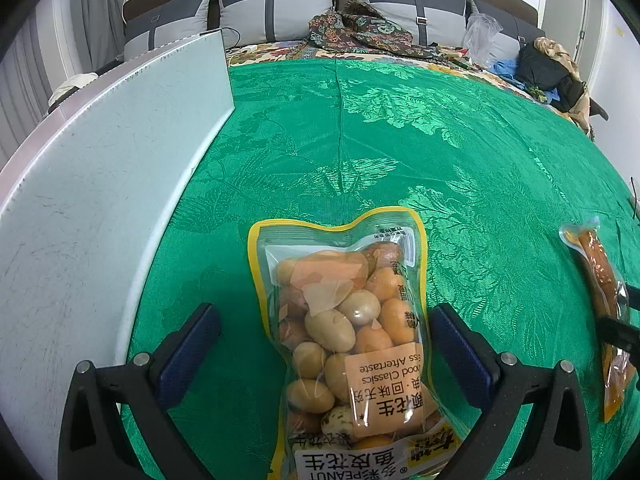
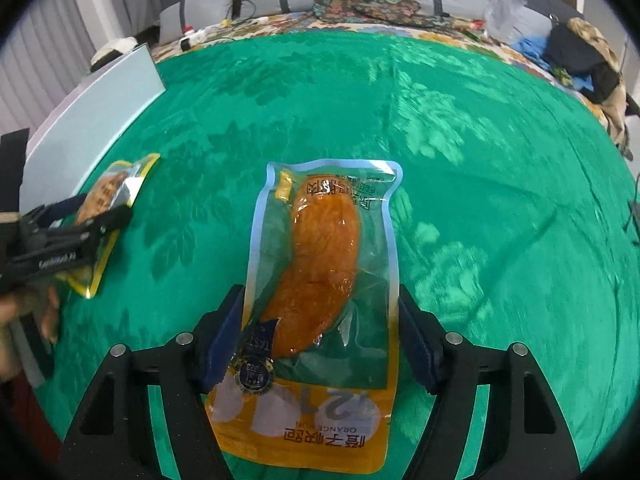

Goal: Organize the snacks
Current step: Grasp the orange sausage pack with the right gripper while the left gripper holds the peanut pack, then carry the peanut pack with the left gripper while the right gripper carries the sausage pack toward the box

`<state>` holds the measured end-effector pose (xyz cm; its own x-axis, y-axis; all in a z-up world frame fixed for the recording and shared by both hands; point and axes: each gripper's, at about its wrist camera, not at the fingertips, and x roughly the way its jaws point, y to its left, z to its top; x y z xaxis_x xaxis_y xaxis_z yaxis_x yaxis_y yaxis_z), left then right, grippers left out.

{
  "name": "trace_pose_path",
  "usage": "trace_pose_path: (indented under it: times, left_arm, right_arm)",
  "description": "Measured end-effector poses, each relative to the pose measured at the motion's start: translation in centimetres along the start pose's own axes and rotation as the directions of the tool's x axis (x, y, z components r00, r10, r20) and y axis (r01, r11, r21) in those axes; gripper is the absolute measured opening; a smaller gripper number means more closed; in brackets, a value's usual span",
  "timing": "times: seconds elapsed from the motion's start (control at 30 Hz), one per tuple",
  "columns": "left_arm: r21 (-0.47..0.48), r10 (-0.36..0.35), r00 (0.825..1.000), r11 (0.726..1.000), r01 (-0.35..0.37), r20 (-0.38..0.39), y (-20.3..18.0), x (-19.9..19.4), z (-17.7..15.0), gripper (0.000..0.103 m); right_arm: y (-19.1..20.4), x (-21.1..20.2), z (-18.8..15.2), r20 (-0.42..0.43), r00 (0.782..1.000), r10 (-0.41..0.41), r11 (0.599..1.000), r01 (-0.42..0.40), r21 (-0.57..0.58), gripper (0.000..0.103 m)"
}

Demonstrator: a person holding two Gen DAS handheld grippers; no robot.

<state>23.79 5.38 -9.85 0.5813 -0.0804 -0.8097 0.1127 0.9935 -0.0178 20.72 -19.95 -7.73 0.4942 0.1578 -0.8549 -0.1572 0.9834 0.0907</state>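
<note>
Clear peanut pack (image 1: 344, 344) w/ coated nuts; orange-bun pouch (image 2: 320, 280).

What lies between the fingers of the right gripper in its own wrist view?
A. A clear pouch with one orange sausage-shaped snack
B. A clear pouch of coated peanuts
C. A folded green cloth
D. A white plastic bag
A: in the right wrist view the right gripper has the orange snack pouch between its fingers on the green tablecloth; the peanut pouch sits off to the side.
</note>
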Motion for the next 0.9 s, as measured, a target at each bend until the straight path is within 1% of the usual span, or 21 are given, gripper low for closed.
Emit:
trace_pose_path:
  times: [0.03,0.1,0.23,0.4,0.6,0.83,0.9]
  left_arm:
    - [0.0,0.0,1.0,1.0,0.0,0.0,0.0,0.0,0.0,0.103]
    - [0.0,0.0,1.0,1.0,0.0,0.0,0.0,0.0,0.0,0.103]
    - [0.0,0.0,1.0,1.0,0.0,0.0,0.0,0.0,0.0,0.103]
    - [0.0,-0.001,1.0,1.0,0.001,0.0,0.0,0.0,0.0,0.103]
    - [0.0,-0.001,1.0,1.0,0.001,0.0,0.0,0.0,0.0,0.103]
    - [0.0,-0.001,1.0,1.0,0.001,0.0,0.0,0.0,0.0,0.103]
    - [0.005,-0.003,1.0,1.0,0.003,-0.001,0.0,0.0,0.0,0.102]
  right_arm:
    - [0.0,0.0,-0.1,0.002,1.0,-0.001,1.0,0.001,-0.002,0.075]
    - [0.1,0.0,-0.2,0.003,1.0,0.0,1.0,0.0,-0.01,0.081]
    - [1.5,0.7,-0.1,-0.024,0.998,-0.064,0.995,0.062,-0.08,0.087]
    - [1.4,1.0,0.0,-0.045,0.996,-0.073,0.996,0.07,-0.056,0.091]
    - [1.5,1.2,0.3,-0.069,0.995,-0.076,0.996,0.072,-0.05,0.094]
    - [1.6,0.9,-0.5,-0.015,0.997,-0.082,0.996,0.081,-0.037,0.095]
    - [1.6,0.9,-0.4,-0.026,0.996,-0.084,0.996,0.083,-0.04,0.094]
